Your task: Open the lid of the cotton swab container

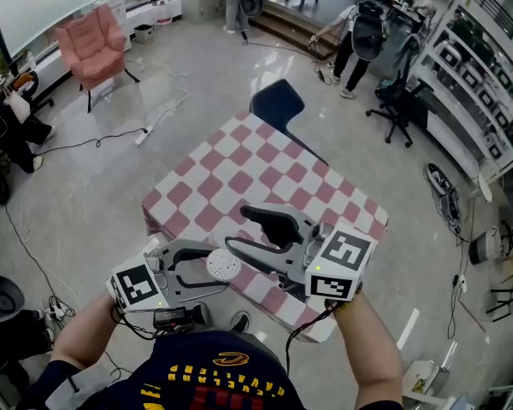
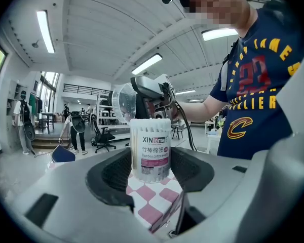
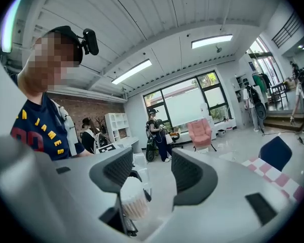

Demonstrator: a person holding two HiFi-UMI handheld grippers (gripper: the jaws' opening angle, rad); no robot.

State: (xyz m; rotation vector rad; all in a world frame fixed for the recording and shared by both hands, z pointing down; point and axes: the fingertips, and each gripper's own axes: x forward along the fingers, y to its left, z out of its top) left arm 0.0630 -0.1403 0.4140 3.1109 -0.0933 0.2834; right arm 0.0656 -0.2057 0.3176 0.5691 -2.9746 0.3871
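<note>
Above the near edge of the pink-and-white checked table [image 1: 265,156], the left gripper [image 1: 218,269] is clamped on the white cylindrical cotton swab container [image 2: 151,151]. Its clear round lid [image 2: 122,103] stands tipped up beside the rim with the swab tips bare, so the opening looks all but done. The right gripper [image 3: 152,176] hovers just beside it, jaws apart on nothing; bare tabletop beyond leaves room to set down, though the edge lies right below.
</note>
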